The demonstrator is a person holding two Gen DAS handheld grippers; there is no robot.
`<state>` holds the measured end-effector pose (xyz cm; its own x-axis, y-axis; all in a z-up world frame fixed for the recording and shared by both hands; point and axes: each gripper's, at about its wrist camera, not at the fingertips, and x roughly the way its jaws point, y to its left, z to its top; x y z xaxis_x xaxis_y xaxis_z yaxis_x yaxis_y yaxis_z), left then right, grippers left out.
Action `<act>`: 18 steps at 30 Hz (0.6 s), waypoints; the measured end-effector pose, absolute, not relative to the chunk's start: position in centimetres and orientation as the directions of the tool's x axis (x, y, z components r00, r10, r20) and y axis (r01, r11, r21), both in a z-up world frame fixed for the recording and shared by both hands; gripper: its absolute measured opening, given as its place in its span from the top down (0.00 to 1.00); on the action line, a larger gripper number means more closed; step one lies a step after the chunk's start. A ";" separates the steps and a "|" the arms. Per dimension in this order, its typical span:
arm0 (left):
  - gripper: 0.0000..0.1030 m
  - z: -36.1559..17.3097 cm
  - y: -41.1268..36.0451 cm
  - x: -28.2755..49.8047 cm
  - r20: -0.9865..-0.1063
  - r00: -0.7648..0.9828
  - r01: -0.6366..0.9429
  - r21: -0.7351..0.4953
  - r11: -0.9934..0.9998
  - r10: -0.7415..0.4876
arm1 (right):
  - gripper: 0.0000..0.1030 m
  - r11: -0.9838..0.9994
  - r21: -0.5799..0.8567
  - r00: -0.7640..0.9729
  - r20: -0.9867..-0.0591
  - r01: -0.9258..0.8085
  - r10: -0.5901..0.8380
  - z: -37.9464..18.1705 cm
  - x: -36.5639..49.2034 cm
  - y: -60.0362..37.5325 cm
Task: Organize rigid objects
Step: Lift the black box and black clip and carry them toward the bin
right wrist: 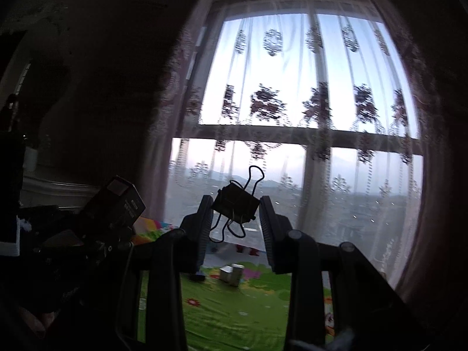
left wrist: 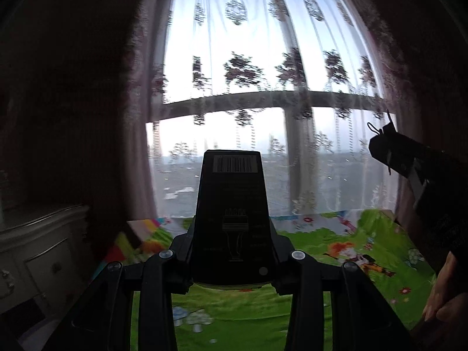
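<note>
- A lace curtain with dark flower patterns is hanging across a bright window behind both tools, and a green play mat with cartoon prints is lying below them.
- A white carved cabinet with drawers is standing at the left edge of the left wrist view, well apart from the mat's centre.
- Nothing is standing between either tool and the window.
- Only the right wrist view is showing a small silvery block and a dark flat item resting near each other on the mat; what they are is too small to tell.
- Only the left wrist view is showing a hand at the right edge, under the other tool.
- The left gripper is clamping a tall black cardboard box with a barcode label, its long axis running away from the camera, barcode end farthest.
- The right gripper is pinching a black metal binder clip between its pads, held above the mat, tilted, one wire handle pointing up and the others hanging down.
</note>
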<state>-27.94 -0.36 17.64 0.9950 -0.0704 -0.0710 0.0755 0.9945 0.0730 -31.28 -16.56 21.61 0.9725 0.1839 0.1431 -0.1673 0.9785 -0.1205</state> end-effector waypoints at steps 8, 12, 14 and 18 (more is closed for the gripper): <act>0.61 17.5 3.8 -30.2 -0.047 0.998 -0.044 0.049 0.998 0.046 | 0.65 0.932 -0.193 0.928 0.155 -0.307 0.338 21.9 -32.3 -11.7; 0.61 17.0 6.1 -31.4 -0.055 0.993 -0.104 0.040 0.994 0.106 | 0.65 0.901 -0.221 0.899 0.152 -0.374 0.411 21.8 -32.7 -9.3; 0.61 16.7 7.4 -32.0 -0.064 0.988 -0.137 0.028 0.990 0.138 | 0.65 0.882 -0.233 0.882 0.148 -0.409 0.448 21.8 -32.9 -8.2; 0.61 16.1 9.7 -33.2 -0.070 0.976 -0.205 0.015 0.979 0.205 | 0.65 0.848 -0.262 0.849 0.146 -0.462 0.508 21.7 -33.4 -6.2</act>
